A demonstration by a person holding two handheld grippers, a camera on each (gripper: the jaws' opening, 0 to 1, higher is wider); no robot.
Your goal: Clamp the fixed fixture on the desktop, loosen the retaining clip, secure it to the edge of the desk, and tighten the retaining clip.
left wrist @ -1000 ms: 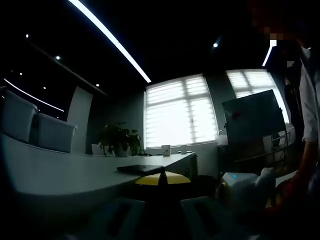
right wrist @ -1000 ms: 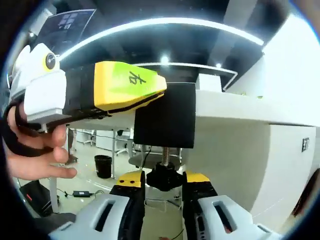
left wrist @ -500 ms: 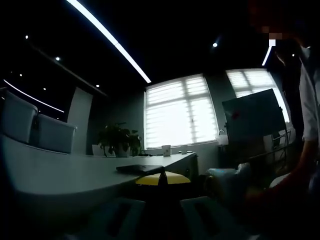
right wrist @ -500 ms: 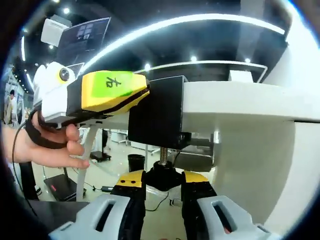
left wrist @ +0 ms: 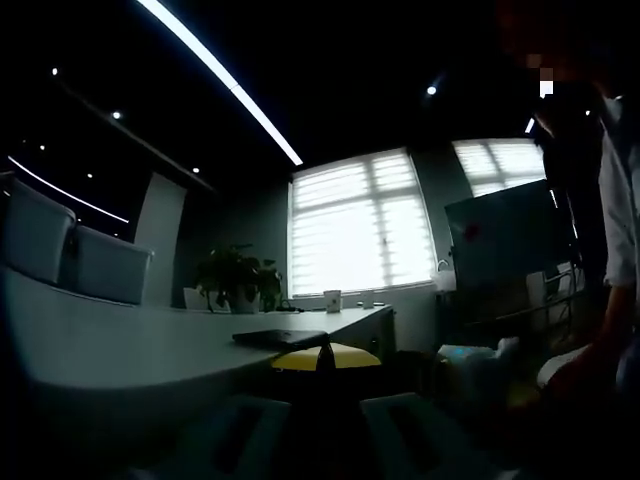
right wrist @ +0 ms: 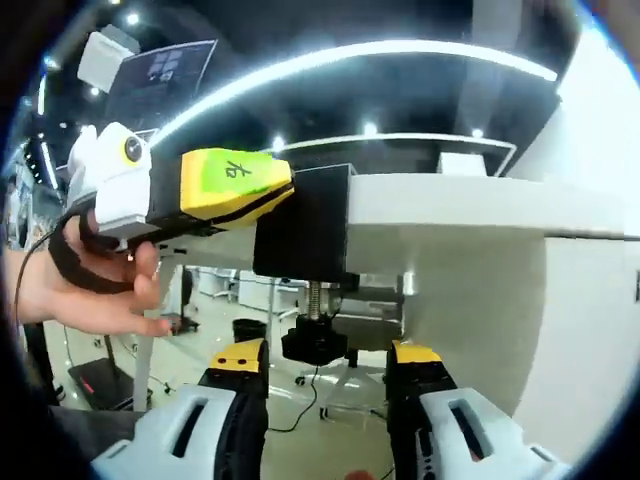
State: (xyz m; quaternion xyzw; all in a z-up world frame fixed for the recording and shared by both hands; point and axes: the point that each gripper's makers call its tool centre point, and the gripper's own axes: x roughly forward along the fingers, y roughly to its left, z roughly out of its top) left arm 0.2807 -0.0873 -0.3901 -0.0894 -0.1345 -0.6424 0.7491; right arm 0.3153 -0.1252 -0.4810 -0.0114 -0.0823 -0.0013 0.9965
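Note:
The black fixture sits clamped over the white desk's edge, its screw and black knob hanging below. My right gripper is under it, open, its yellow-tipped jaws standing clear on either side of the knob. My left gripper, yellow with a green label, comes in from the left, held by a hand and shut on the fixture's top. In the dark left gripper view, my left gripper holds the dark fixture at the desk top. The right gripper shows dimly, low right.
On the desk lie a dark flat object, a potted plant and a white cup. A person stands at the right edge. Below the desk are the floor, cables and a bin. The desk's white side panel is right.
My right gripper's jaws have spread apart and let go of the knob, which they held half a second ago. The left gripper stays shut on the fixture.

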